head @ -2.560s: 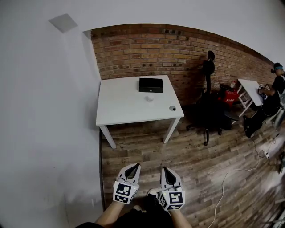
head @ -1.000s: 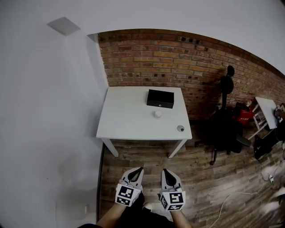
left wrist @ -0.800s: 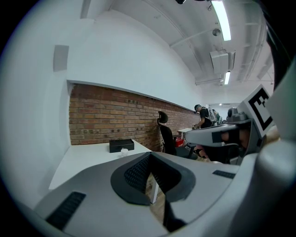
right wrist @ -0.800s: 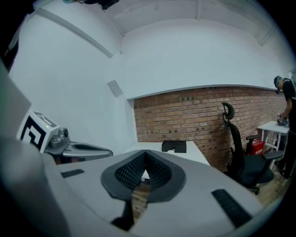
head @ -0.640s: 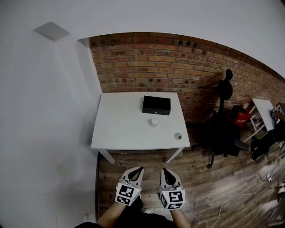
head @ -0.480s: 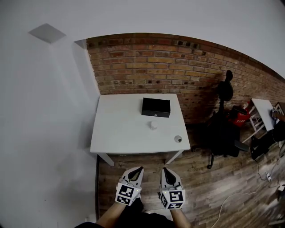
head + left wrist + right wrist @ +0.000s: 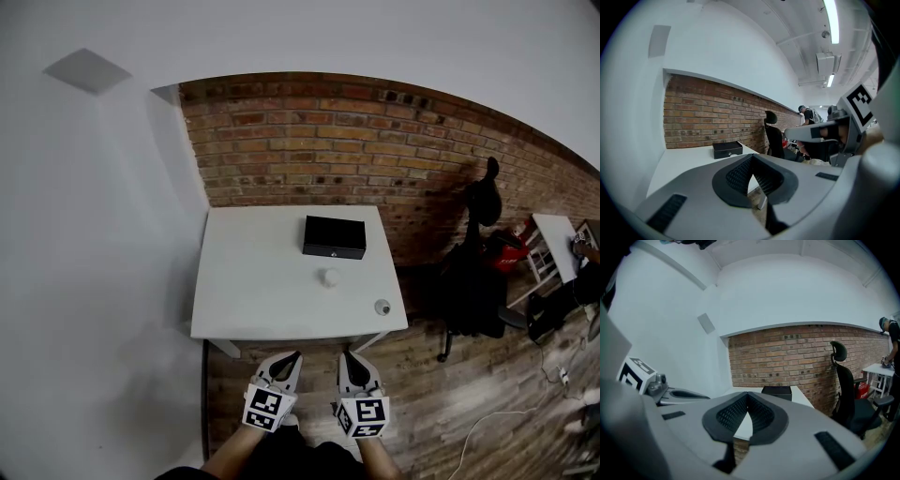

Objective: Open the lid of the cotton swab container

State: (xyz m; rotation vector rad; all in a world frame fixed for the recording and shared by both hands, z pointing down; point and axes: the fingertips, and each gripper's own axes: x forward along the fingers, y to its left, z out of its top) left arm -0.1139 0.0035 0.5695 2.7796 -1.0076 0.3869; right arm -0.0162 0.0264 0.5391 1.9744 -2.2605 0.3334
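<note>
- Left gripper: jaws pressed together, empty, short of the desk.
- Cotton swab container, probably the small white thing mid-desk: untouched, well apart from both.
- Right gripper: likewise closed, empty; lid-opening not begun.

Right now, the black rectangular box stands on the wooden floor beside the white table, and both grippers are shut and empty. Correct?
No: the head view shows the black rectangular box on the white table, not beside it. The left gripper and right gripper are shut and empty.
</note>
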